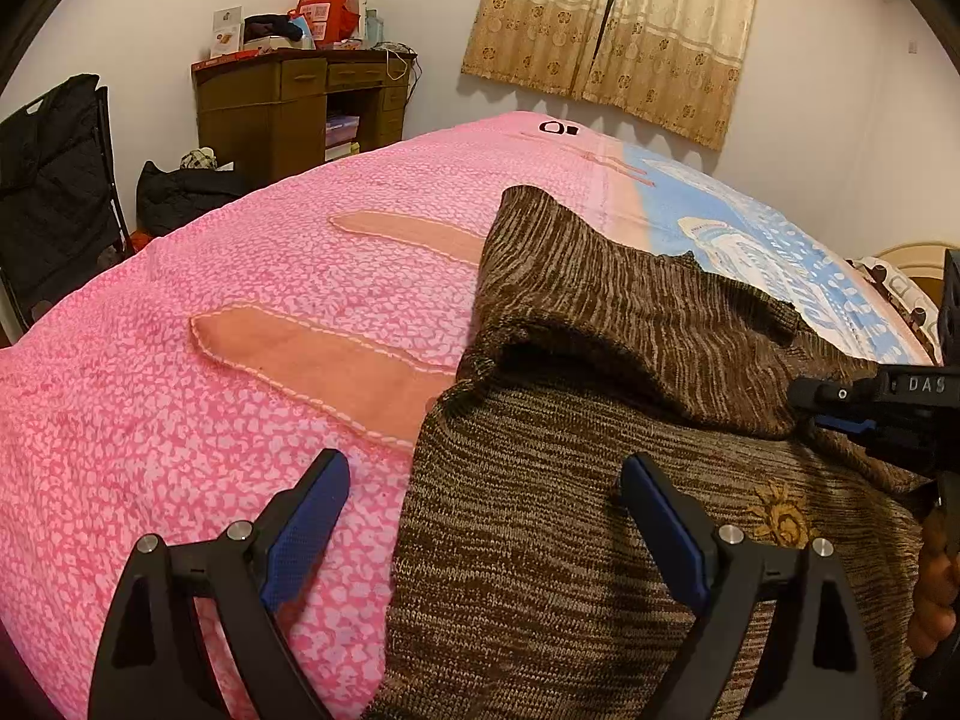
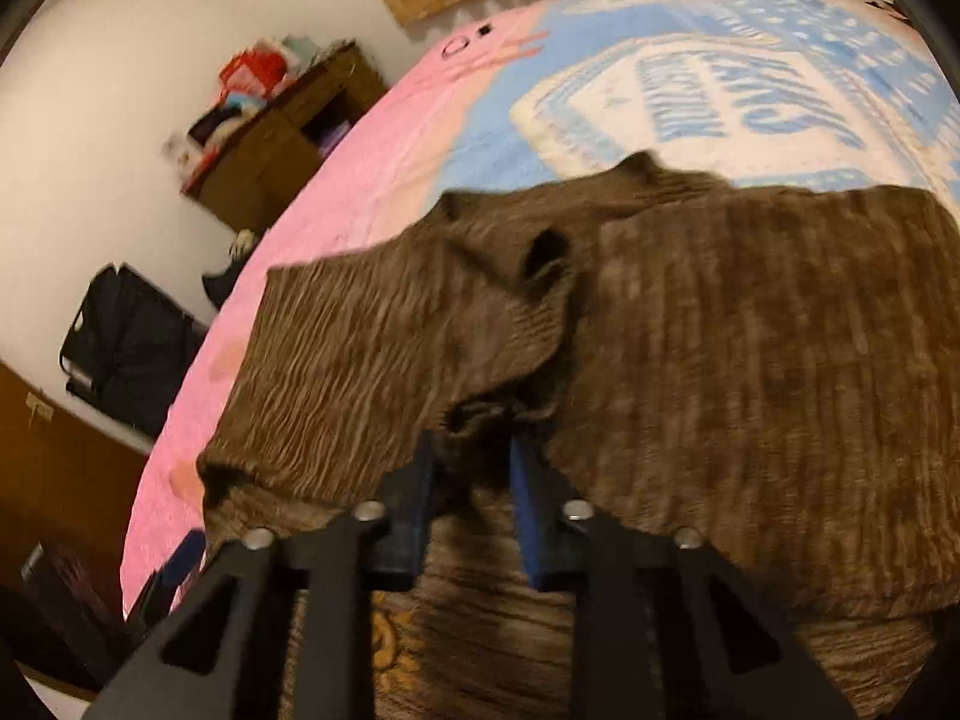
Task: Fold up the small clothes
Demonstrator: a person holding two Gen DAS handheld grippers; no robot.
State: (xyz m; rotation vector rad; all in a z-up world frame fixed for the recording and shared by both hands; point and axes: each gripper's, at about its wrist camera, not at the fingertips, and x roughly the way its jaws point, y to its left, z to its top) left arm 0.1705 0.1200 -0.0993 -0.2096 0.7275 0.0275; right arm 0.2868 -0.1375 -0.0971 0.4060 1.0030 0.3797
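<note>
A brown marled knit sweater (image 1: 600, 528) lies on the bed, over the pink patterned bedspread (image 1: 210, 420) and partly over its blue-and-white printed section (image 1: 750, 246). One part of the garment is folded over onto the body, forming a raised fold with a dark hollow beneath it. A small yellow embroidered motif (image 1: 783, 519) shows on the lower layer of the knit.

The right gripper (image 2: 471, 468) stands with its blue-padded fingers nearly together; a bunched edge of the sweater (image 2: 720, 330) sits between them. The right wrist view is blurred, and whether the pads press on the fabric cannot be told for certain, though the knit appears pinched there. In the left wrist view the same gripper enters from the right edge at the folded layer.

The left gripper (image 1: 483, 516) has its fingers wide apart and holds nothing. Its left finger is over the bedspread; its right finger is over the sweater's lower part.

A hand (image 1: 936, 576) shows at the right edge of the left wrist view.

Beyond the bed: a wooden desk (image 1: 288, 102) with boxes on top, patterned curtains (image 1: 612, 24) on the wall, and a dark garment on a chair (image 1: 54, 180).
</note>
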